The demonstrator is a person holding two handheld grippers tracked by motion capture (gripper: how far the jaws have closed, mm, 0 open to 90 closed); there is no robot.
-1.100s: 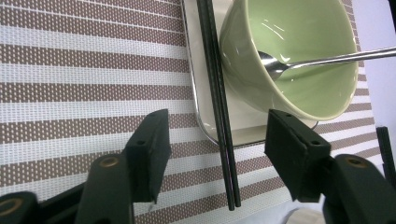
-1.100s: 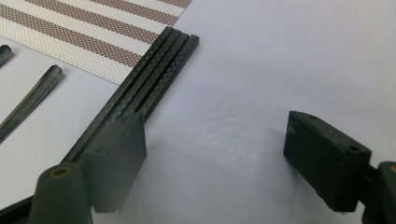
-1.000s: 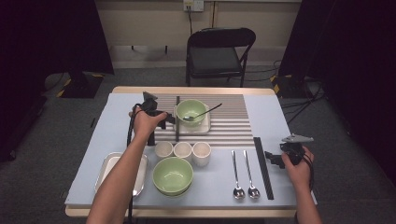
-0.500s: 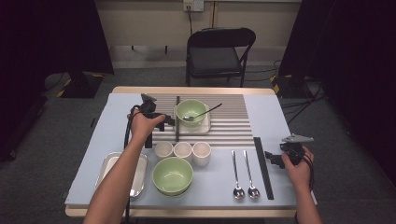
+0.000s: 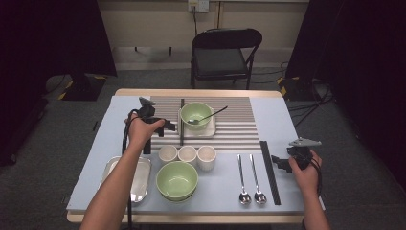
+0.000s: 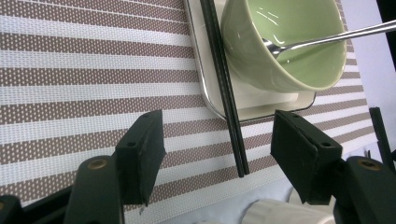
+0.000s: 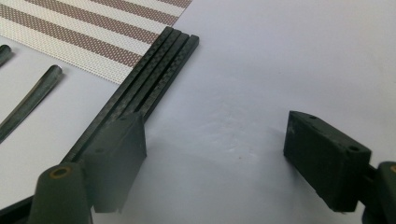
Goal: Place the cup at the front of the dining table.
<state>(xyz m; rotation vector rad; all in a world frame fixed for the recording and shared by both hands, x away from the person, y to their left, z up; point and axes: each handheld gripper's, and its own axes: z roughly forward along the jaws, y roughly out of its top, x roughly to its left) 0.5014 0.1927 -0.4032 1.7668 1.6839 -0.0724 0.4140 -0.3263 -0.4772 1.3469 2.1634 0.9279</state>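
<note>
The left gripper (image 6: 217, 149) reaches forward over the striped placemat (image 6: 70, 70), jaws apart and empty, straddling the black chopsticks (image 6: 229, 98) lying beside the white tray (image 6: 261, 105) (green bowl (image 6: 285, 42) on it). The right gripper (image 7: 215, 158) hovers low, wide open, beside a bundle of black chopsticks (image 7: 154, 74).

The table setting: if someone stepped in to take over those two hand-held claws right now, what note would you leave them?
Left gripper: open, holding nothing, jaws either side of the near end of the black chopsticks lying along the small tray under the green bowl.
Right gripper: open, holding nothing, beside the black chopstick bundle at the table's right.
Done: a spoon sits in the bowl, chopsticks lie beside it.
Left: judging by the layout, the two spoons, the big bowl and three cups look unplaced.
</note>
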